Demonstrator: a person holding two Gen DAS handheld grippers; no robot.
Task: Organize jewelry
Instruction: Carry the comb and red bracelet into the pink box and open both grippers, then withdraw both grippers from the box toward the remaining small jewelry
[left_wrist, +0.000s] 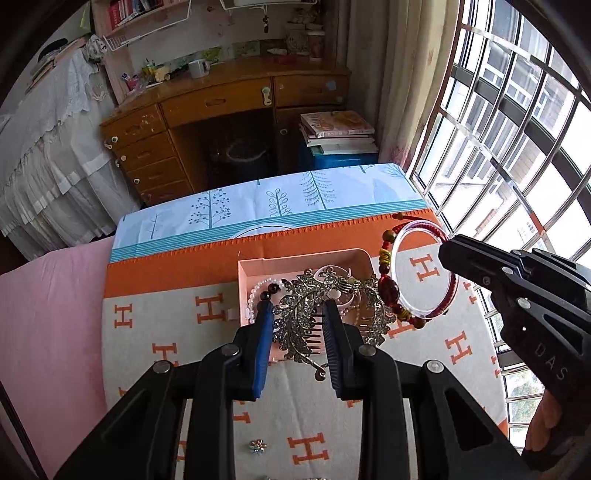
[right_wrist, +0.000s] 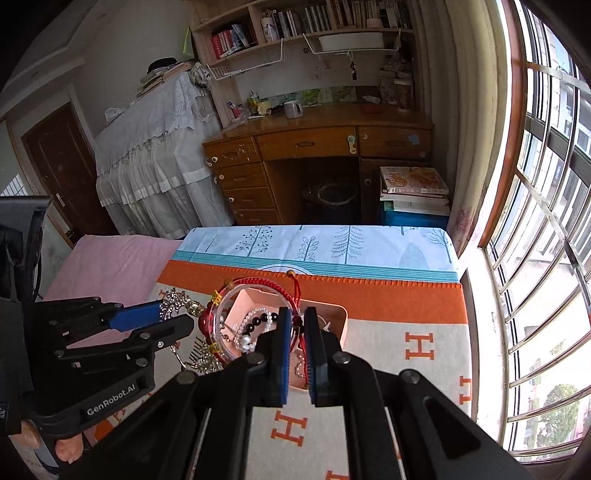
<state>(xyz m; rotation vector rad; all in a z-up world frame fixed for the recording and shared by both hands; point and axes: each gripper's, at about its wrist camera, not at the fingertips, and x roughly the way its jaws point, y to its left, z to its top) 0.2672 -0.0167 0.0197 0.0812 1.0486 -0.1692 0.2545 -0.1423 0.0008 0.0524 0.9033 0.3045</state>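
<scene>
Your left gripper (left_wrist: 297, 314) clamps the rhinestone hair comb (left_wrist: 295, 317) above the pink box (left_wrist: 295, 264); your right gripper (right_wrist: 295, 325) pinches the red-corded bangle (right_wrist: 255, 317) beside it. A pearl bracelet (right_wrist: 255, 321) lies in the box; a flower charm (left_wrist: 257, 446) sits on the orange blanket (left_wrist: 166, 266).

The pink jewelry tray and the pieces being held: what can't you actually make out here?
- Pink rectangular tray: its floor, left wrist view, is covered by the rhinestone leaf-shaped hair comb in the left gripper.
- White-and-black bead bracelet: partly behind the right gripper, right wrist view.
- Red cord bracelet with clear ring: knot details too small.
- Small flower-shaped piece: too small to identify.
</scene>
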